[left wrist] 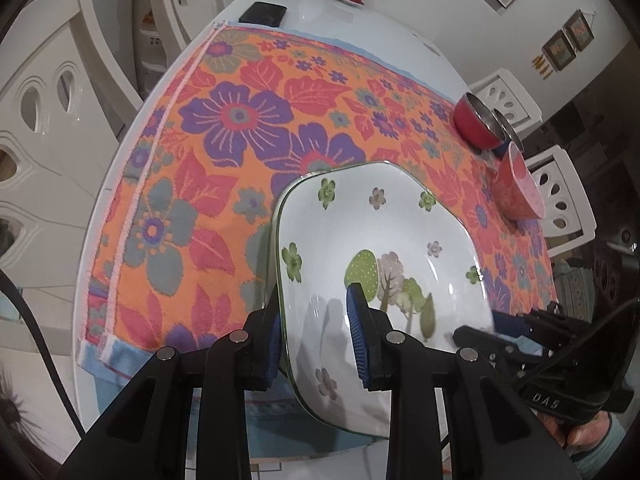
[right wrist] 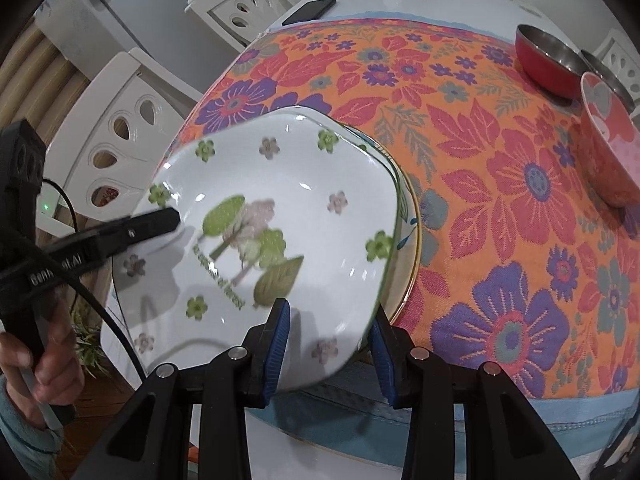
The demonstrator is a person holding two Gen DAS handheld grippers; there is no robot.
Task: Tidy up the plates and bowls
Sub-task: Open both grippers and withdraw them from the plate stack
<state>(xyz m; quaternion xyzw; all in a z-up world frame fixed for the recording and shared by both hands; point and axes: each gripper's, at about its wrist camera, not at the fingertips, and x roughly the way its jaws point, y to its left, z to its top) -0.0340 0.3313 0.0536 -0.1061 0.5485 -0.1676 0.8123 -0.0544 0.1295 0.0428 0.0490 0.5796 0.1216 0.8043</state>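
Left gripper (left wrist: 316, 332) clamps the white plate's (left wrist: 372, 220) rim. Right gripper (right wrist: 326, 336) clamps its opposite edge. Plate tilted above the floral cloth (left wrist: 224, 128).

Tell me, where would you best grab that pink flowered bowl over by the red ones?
Probably by its rim. The pink flowered bowl sits upright on the floral cloth, mouth open upward, so one finger can drop inside and one outside the thin wall. Come from above on its near side: the red bowl crowds the far side.
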